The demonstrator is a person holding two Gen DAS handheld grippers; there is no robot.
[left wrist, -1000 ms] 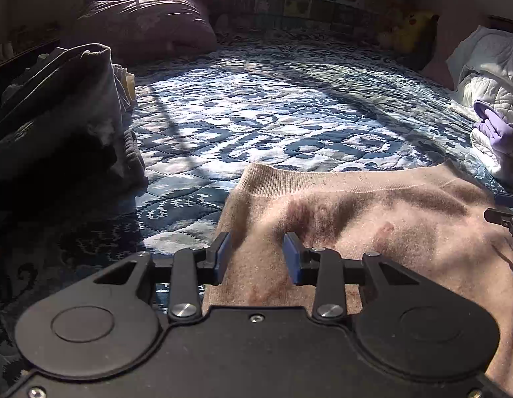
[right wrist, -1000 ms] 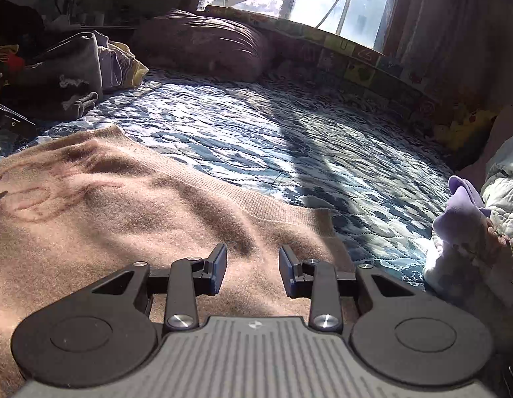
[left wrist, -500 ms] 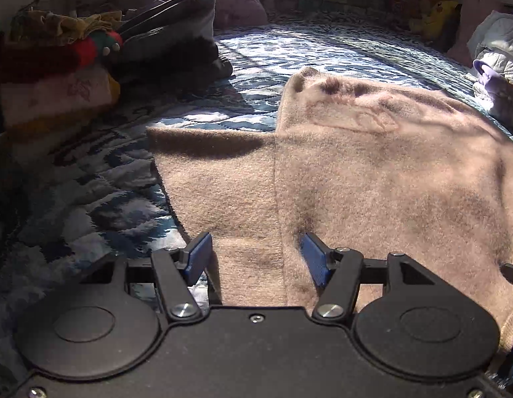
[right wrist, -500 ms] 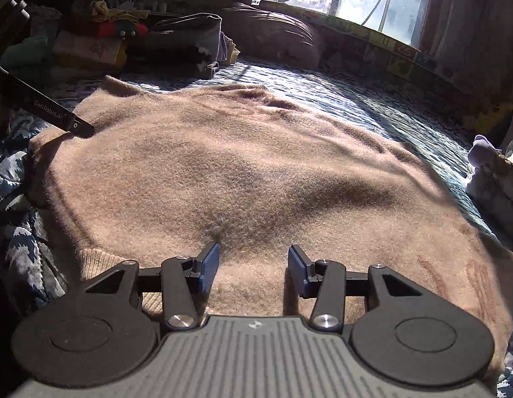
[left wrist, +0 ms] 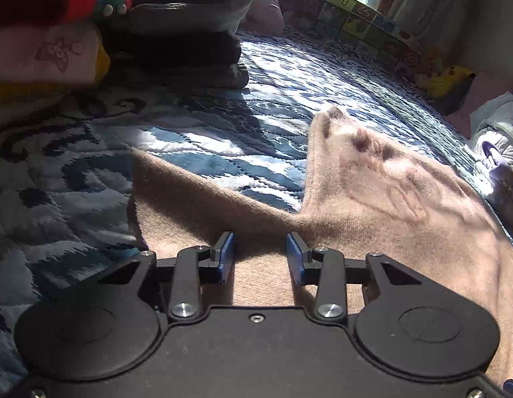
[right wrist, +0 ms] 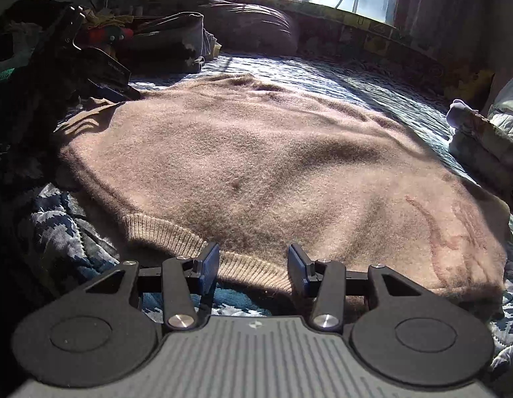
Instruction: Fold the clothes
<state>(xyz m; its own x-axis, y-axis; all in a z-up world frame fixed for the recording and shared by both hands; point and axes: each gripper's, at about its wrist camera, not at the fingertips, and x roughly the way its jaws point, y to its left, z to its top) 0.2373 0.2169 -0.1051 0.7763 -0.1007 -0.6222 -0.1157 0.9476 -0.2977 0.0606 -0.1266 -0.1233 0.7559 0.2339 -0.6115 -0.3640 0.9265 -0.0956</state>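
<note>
The fuzzy beige knitted sweater (right wrist: 273,172) is spread flat on the blue patterned quilted bed (left wrist: 289,93), no fold is judged made, and the left tool (left wrist: 259,258) and right tool (right wrist: 253,268) are held released.

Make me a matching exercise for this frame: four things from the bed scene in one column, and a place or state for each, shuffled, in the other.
Things:
1. tan sweater
2. ribbed hem
3. left gripper
4. stack of folded clothes

Places or states:
A. piled at the far left of the quilt
B. open, over a sleeve
C. spread flat on the blue quilt
D. just ahead of the open right gripper

Pairs: 1-C, 2-D, 3-B, 4-A
</note>
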